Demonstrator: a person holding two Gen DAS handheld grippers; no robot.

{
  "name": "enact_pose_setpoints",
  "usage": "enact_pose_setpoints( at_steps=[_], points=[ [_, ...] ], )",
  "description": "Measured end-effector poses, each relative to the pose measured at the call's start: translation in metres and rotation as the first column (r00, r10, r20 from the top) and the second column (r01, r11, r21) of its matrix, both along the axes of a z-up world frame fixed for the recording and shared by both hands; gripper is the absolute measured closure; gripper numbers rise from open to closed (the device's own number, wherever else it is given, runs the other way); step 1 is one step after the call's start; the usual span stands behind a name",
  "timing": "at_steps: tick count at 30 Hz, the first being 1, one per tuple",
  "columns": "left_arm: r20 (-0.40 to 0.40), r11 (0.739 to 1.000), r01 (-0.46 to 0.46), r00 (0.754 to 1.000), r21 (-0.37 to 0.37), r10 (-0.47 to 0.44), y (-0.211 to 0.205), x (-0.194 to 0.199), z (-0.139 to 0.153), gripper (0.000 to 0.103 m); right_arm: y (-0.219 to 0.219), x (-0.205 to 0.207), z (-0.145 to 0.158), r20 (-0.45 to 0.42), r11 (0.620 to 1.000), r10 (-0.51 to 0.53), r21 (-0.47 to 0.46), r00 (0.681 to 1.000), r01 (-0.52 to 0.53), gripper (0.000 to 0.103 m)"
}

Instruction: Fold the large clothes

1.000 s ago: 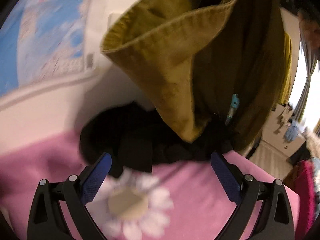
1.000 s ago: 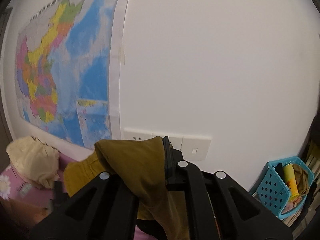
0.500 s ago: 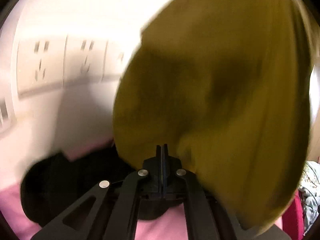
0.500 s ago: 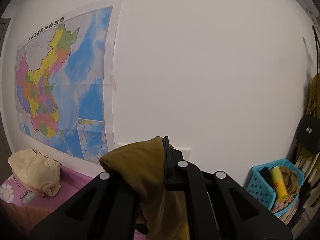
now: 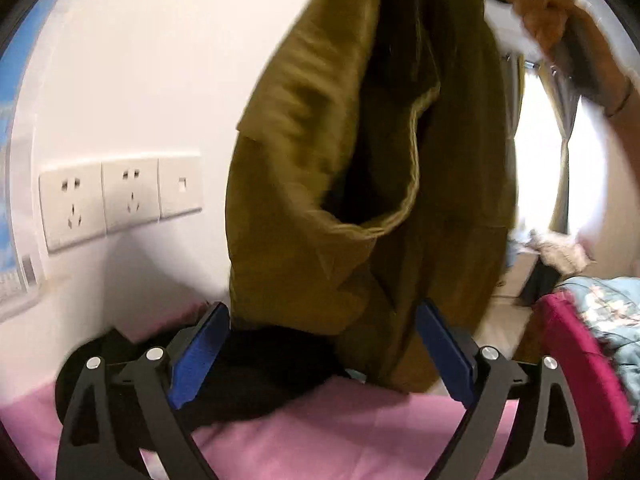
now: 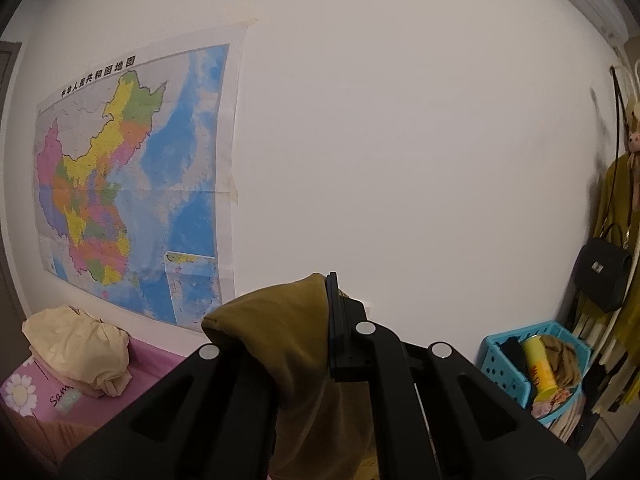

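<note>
garment: olive-brown garment (image 5: 320, 208) hangs above the pink bed (image 5: 360, 432), lifted clear so you can shake it out and find an edge.
hold point: right tongs (image 6: 329, 320) clamped tight on a top fold of the cloth (image 6: 280, 344); the rest drapes down from there.
hem: the lower edge dangles just over the bed, in front of the black clothing (image 5: 248, 368) lying on it.
left tongs: left tongs (image 5: 320, 356) opening, jaws wide; hem hangs between the blue pads (image 5: 200, 352), no pad pressing on it.
next: likely you catch a lower corner to spread it.
wall: sockets (image 5: 120, 200) behind the bed, left of the garment.
</note>
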State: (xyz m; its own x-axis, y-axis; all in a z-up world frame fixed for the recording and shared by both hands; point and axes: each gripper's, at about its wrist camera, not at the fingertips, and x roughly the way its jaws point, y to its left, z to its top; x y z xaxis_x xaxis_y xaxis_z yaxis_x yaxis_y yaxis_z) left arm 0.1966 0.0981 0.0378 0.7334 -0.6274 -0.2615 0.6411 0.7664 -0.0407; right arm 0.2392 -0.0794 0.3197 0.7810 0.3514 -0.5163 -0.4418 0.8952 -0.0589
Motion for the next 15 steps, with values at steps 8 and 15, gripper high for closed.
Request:
enact_pose_setpoints(
  at_steps=[8, 15],
  points=[
    [-0.045, 0.99, 0.015, 0.999, -0.139, -0.021, 0.001, 0.019, 0.057, 0.096, -0.018, -0.028, 0.025, 0.034, 1.0, -0.024, 0.0, 0.999, 0.024, 0.101],
    [0.003, 0.966, -0.109, 0.994, -0.236, 0.112, 0.103, 0.012, 0.118, 0.097, -0.039, -0.067, 0.061, 0.105, 0.997, -0.015, 0.072, 0.994, 0.007, 0.101]
  ],
)
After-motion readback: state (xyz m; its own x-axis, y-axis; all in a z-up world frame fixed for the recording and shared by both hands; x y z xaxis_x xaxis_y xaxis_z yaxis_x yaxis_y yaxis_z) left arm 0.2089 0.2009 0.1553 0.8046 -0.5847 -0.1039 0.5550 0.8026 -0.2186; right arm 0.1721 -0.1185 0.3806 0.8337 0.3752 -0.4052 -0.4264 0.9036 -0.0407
